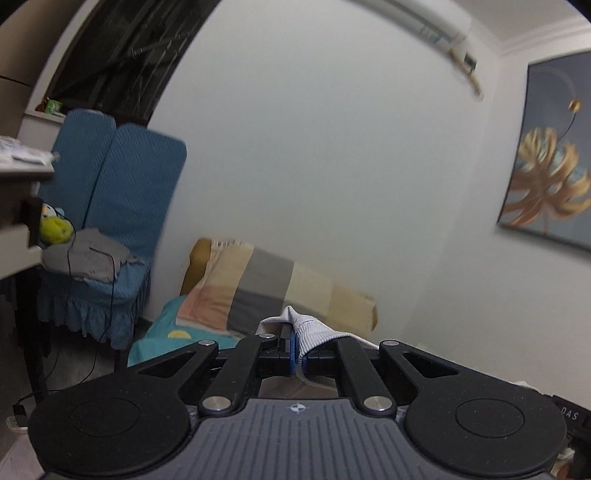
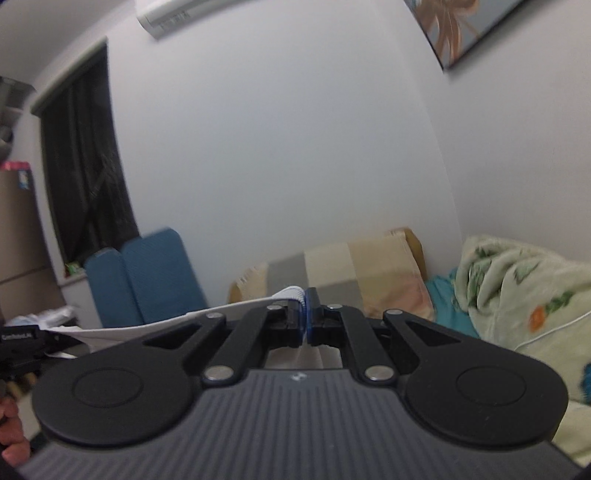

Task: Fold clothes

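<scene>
Left gripper: pressed together, pinching a ribbed white edge of the garment, which bunches over the right-hand finger and hangs below the tips.
Right gripper: pressed together on a ribbed white edge of the garment; from there the cloth runs off to the left as a taut band.
Garment: one white piece, held off the bed between the two grippers.
Left-hand edge, right wrist view: part of a second black tool where the cloth ends, and a hand below it.
Pillow: one, patchwork of beige, grey and peach, against the wall behind the fingertips.
Blue chair: one, with grey clothes heaped on its seat.
Quilt: one, pale green with a printed pattern, bunched on the right.
Wall: one air conditioner, one framed picture of golden leaves.
Window: one, dark.
</scene>
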Demonstrator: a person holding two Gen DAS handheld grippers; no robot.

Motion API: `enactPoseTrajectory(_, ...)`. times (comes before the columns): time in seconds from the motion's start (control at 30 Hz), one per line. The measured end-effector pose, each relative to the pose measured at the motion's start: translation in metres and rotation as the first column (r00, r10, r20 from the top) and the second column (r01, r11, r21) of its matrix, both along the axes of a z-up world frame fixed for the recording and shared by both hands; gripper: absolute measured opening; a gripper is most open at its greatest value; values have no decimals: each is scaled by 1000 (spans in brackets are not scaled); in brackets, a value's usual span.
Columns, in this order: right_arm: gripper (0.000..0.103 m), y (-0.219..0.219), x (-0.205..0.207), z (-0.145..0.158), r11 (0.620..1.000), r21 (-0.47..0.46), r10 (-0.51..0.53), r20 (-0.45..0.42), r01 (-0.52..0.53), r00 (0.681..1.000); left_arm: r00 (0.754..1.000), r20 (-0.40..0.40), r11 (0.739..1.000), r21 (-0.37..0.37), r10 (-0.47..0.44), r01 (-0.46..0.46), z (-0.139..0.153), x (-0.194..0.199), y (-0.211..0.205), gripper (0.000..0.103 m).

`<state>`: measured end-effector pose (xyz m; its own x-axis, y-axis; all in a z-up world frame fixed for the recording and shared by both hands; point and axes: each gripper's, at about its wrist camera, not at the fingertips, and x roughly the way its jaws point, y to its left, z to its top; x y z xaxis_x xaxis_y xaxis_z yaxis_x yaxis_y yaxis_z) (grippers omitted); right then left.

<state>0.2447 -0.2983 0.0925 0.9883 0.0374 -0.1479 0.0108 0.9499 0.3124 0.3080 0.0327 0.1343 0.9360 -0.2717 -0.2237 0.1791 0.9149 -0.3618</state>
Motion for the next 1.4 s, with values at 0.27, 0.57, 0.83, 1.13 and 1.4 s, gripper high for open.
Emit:
enactPoseTrajectory(0.27, 5, -31, 175, -167, 998, 45, 41, -209, -32, 977, 977, -212, 1000, 8, 5, -4, -204, 192, -28, 4)
enactPoseTrajectory(0.57, 14, -51, 247, -264, 968, 231, 178, -381, -93, 907, 913, -406, 999, 24, -27, 41, -321, 267, -27, 4)
enactPoseTrajectory(0.83, 89, -54, 238, -254, 938, 310, 262, -344, -154, 902, 915, -390, 991, 33, -108, 131, -303, 247, -20, 86)
enactPoseTrajectory(1.13, 89, -29, 146, -193, 943, 262, 293, -359, -205, 886, 924, -364, 992, -17, -121, 124, -237, 135, 33, 86)
enactPoseTrajectory(1.4, 89, -9, 12, -160, 953, 206, 283, -356, -220, 891, 925, -373, 998, -48, -65, 50, -213, -25, 88, 87)
